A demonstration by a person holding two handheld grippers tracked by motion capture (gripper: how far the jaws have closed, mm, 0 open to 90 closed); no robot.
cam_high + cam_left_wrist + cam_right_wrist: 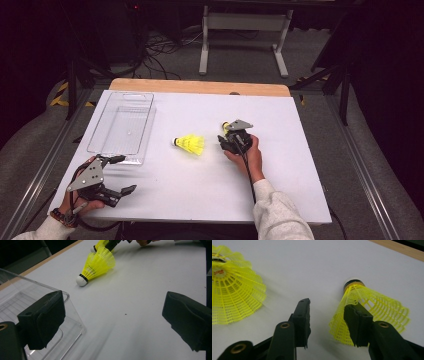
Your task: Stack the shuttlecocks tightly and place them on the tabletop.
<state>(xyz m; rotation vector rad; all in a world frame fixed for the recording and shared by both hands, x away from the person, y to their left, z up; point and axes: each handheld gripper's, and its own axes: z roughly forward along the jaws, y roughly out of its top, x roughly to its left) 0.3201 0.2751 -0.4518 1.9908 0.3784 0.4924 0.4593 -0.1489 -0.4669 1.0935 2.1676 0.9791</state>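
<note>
Two yellow plastic shuttlecocks are on the white table (280,165). The first shuttlecock (372,312) lies just right of the table's centre, at the tip of the right gripper (329,315). In the right gripper view its skirt sits against the gripper's right-hand jaw, which overlaps the mesh; the other jaw stands clear of it with bare table in the gap. The jaws are partly apart and do not clamp the shuttlecock. Its white cork with a dark band points away from the gripper, toward the far edge.

The second shuttlecock (190,144) lies on its side at the table's centre, just left of the right gripper, cork to the left, untouched.

One clear plastic bin (122,127) stands at the far left of the table and holds nothing.

The left gripper (122,175) rests at the near left corner, just near of the bin, jaws wide apart with nothing between them.
</note>
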